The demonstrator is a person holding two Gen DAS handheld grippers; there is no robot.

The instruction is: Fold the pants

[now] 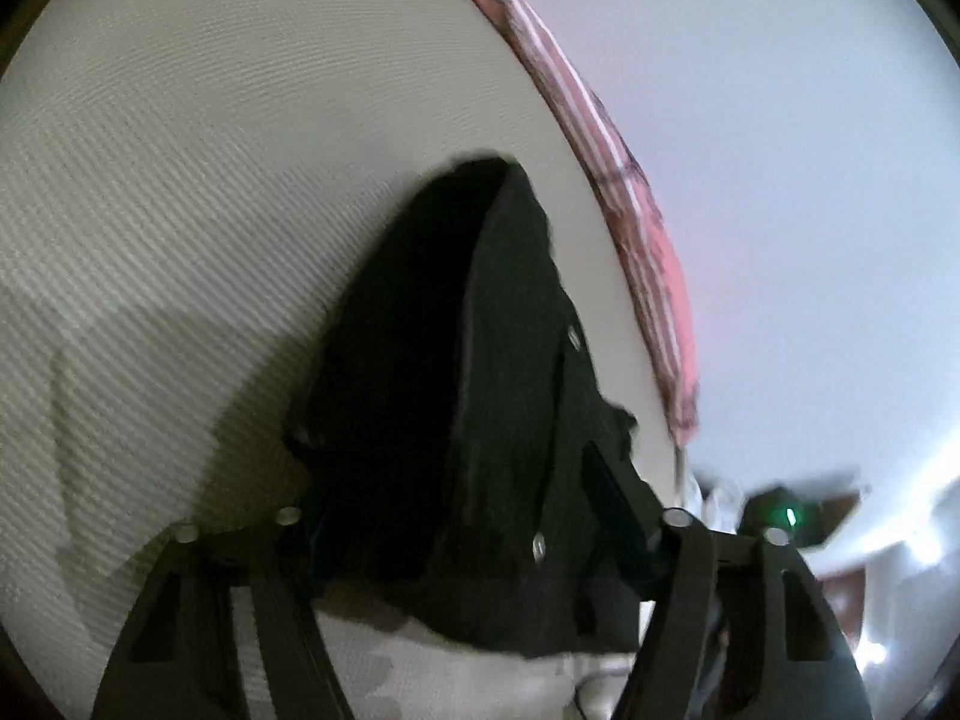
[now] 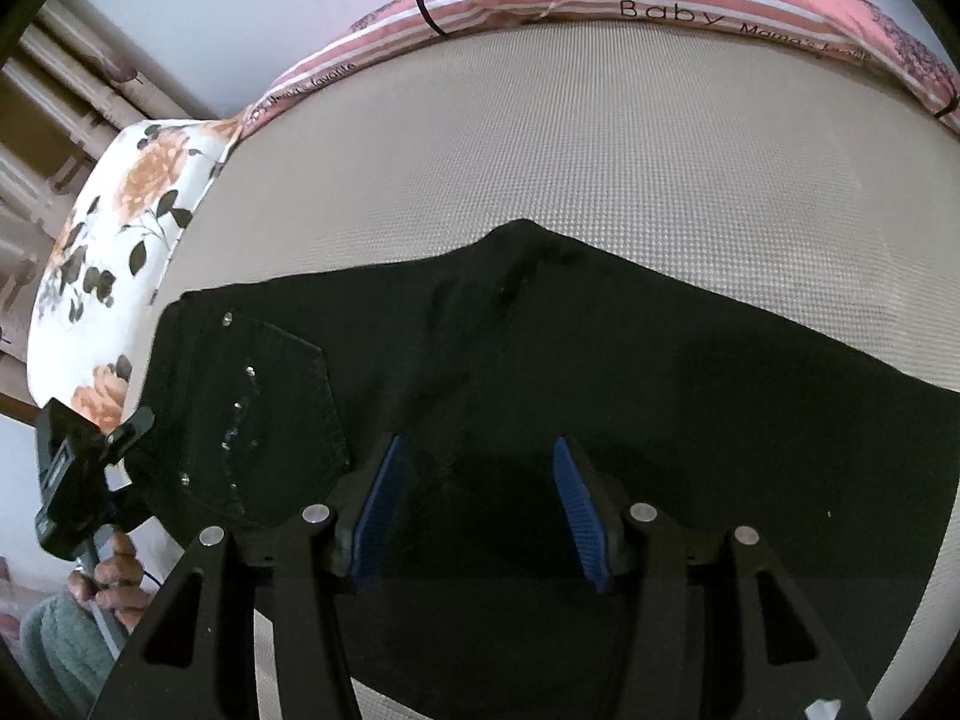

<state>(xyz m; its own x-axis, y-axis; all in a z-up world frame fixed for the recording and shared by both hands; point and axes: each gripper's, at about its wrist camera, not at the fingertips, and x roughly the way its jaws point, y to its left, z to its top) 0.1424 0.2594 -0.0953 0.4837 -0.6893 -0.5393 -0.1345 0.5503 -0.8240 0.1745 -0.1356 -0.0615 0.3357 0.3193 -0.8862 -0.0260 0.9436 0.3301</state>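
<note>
Black pants (image 2: 540,360) lie spread on a beige textured mattress (image 2: 600,138), the waist with a sequined back pocket (image 2: 270,420) to the left. My right gripper (image 2: 480,498) is open just above the pants' middle, blue pads apart, holding nothing. My left gripper shows in the right wrist view (image 2: 129,429) at the waist's left edge, its fingers at the fabric. In the left wrist view the pants (image 1: 456,390) fill the space between the fingers of my left gripper (image 1: 474,498); the waist edge lies between them, and the grip is hidden by the cloth.
A pink striped quilt (image 2: 660,0) runs along the mattress's far edge. A floral pillow (image 2: 120,228) lies at the far left. A white wall (image 1: 780,180) stands behind. A hand (image 2: 114,576) holds the left gripper's handle.
</note>
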